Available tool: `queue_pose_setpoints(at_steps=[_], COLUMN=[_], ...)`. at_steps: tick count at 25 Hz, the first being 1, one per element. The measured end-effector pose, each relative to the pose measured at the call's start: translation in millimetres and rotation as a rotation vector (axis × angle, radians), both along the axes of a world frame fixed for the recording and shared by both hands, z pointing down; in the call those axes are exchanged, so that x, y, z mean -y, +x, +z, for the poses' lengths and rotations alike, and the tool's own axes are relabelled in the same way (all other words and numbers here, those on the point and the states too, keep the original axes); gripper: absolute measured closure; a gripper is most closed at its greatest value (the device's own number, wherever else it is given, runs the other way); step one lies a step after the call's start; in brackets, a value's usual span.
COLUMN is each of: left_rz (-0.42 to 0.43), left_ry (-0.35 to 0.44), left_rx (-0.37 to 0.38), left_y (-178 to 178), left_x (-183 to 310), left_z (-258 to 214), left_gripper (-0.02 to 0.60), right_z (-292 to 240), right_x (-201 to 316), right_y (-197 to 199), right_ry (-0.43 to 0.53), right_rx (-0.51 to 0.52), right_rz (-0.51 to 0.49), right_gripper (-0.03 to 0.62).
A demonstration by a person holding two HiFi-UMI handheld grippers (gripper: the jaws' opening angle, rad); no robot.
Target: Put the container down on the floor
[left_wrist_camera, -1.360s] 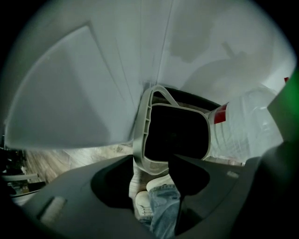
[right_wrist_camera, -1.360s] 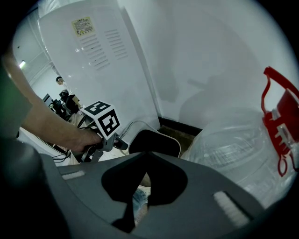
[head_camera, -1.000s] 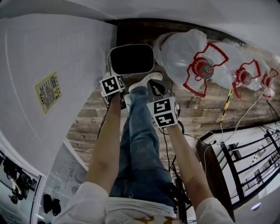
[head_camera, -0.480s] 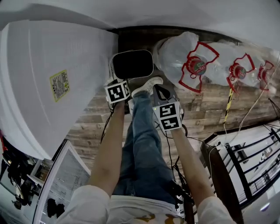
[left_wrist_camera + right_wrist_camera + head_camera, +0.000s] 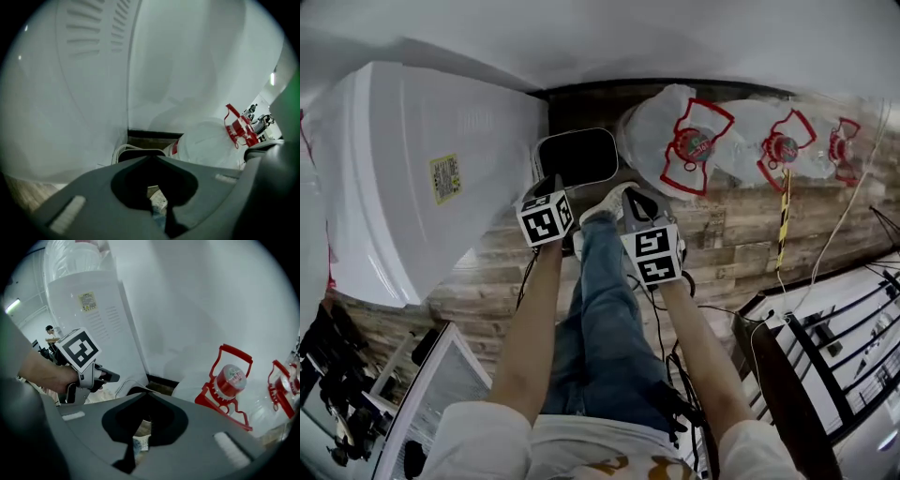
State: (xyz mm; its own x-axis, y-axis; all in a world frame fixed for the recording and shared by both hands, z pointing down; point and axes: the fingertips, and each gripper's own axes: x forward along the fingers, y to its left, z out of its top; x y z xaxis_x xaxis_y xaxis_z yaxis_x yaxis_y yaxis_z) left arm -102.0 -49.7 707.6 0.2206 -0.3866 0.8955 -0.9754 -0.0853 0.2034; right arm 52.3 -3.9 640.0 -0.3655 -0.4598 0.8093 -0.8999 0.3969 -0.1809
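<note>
Jaws on both your grippers are closed together, holding nothing. Your left gripper (image 5: 555,185) and right gripper (image 5: 638,202) hover just short of the white rounded plastic container with a dark inside (image 5: 575,157), which sits on the wooden plank floor (image 5: 741,225).

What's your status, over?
Left claw and right claw shut, empty. White-rimmed dark rectangular container on wood-plank floor, not gripped. Clear red-handled plastic jug beside it.

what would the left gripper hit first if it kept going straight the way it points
Most likely the white container, which sits right past the left gripper's closed tips; depth is hard to judge.
</note>
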Motion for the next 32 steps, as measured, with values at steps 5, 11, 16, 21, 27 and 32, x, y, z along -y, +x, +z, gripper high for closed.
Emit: queue_pose_setpoints(at_steps=[5,11,16,21,27,32], left_rz=[0.016,0.124,0.220,0.254,0.303,0.326], left_ry=[0.054,0.149,0.245,0.316,0.401,0.467], left_rx=[-0.053,-0.158,-0.200,-0.232,-0.257,-0.269], left_y=[12,37,49,63,66,56], left_x=[3,9,5,-1,-5,-15], left_z=[-45,-100,-158,-222,-290,-343], left_gripper=[0.580,0.581,0.581,0.581,0.581,0.581], right_z=[-29,-76,-120,-174,-235,-281], right_x=[6,16,14,12,10,6], right_y=[6,16,19,25,25,25], right_ry=[0.040,0.114,0.143,0.198,0.279,0.346], right_rx=[-0.005,-0.022,-0.032,-0.042,-0.036,-0.024], right_rz=[0.028,0.048,0.045,0.055,0.104,0.139], right_gripper=[0.566,0.566,0.566,0.566,0.566,0.566])
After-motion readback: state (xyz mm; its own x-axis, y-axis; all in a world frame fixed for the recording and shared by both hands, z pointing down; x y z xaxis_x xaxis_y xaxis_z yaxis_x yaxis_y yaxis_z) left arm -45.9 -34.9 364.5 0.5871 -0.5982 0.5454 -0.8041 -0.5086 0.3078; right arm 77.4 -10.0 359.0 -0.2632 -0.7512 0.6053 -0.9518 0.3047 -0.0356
